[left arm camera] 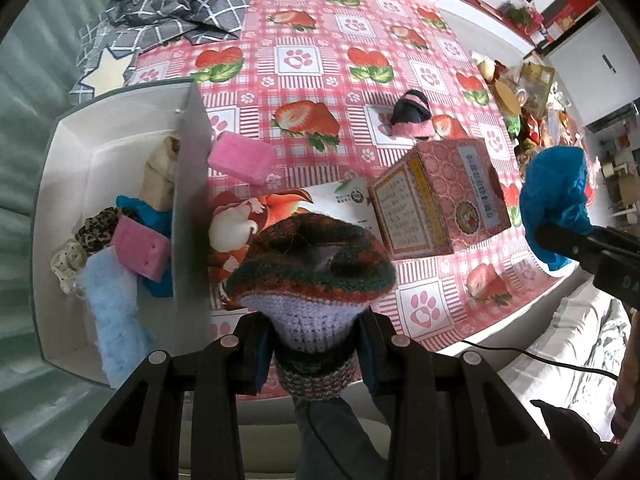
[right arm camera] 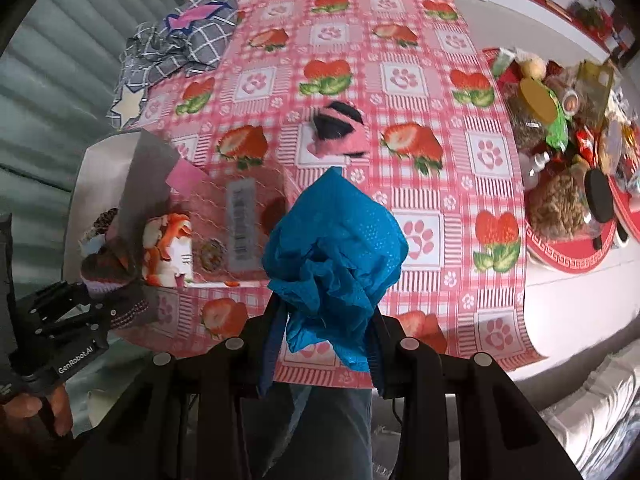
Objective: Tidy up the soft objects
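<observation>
- Your left hand-held gripper [left arm camera: 316, 344] sits at the bottom centre of the left wrist view, clenched on a knitted hat [left arm camera: 312, 264] with a lilac body and a dark green and rust brim; the hat fills the middle of the frame.
- Your right hand-held gripper [right arm camera: 324, 344] is at the bottom centre of the right wrist view, grasping a crumpled blue cloth [right arm camera: 336, 248] that bulges up between the fingers.
- In the left wrist view that cloth and the right gripper show at the right edge, held above the desk's near edge.
- The white box [left arm camera: 120, 120] lies at the left of the left wrist view, just beside the hat. Inside it you have a pink sponge [left arm camera: 140, 252], a light blue fluffy piece [left arm camera: 112, 312], a leopard scrunchie [left arm camera: 96, 228], a beige cloth [left arm camera: 160, 172] and another blue piece.
- A second pink sponge [left arm camera: 242, 158] lies on the desk, touching the box's right wall.
- A pink carton [left arm camera: 440, 196] stands right of centre, behind the hat, resting on a printed card [left arm camera: 280, 208].
- A pink and black striped sock [right arm camera: 340, 128] lies further up, at the centre of the right wrist view, apart from everything else.
- The strawberry tablecloth [right arm camera: 420, 80] covers the desk; a grey checked cloth [left arm camera: 172, 8] is heaped at upper left.
</observation>
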{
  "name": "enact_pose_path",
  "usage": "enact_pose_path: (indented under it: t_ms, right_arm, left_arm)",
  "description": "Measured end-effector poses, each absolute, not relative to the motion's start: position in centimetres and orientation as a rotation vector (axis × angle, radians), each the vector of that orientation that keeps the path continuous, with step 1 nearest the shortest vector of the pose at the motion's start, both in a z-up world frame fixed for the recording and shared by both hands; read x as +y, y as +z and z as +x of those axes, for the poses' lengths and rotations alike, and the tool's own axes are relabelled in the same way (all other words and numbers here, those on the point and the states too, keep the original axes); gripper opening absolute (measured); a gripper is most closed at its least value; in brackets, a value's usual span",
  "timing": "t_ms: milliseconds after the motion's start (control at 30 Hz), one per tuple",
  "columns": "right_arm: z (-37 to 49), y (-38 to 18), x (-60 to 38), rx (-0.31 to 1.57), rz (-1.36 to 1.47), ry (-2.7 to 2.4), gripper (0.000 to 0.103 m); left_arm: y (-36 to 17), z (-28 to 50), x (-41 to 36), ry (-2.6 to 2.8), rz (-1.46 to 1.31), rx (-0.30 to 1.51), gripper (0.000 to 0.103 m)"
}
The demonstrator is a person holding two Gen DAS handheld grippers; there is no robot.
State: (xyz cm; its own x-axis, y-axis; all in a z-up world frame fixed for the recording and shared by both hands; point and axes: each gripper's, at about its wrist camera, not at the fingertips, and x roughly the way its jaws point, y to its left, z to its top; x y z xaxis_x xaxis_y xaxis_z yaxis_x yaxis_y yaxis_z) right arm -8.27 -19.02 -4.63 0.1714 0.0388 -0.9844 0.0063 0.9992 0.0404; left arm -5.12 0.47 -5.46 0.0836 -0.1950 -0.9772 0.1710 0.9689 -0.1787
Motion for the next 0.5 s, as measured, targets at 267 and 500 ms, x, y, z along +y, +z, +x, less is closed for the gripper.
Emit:
enact_pose_path:
  t_ms: [267,500]
  right_arm:
    - [-7.0,-3.6,-16.0,1.382,-0.02,0.079,0.038]
    - [-6.2,-3.5,-13.1,1.387,-0.076,0.137,0.038]
  left_arm:
    - [-5.0,-4.9,2.8,-0.223,-0.073,1.438,0.038]
    - [-4.9,-5.3,5.1,-0.171,-0.125,1.427,0.038]
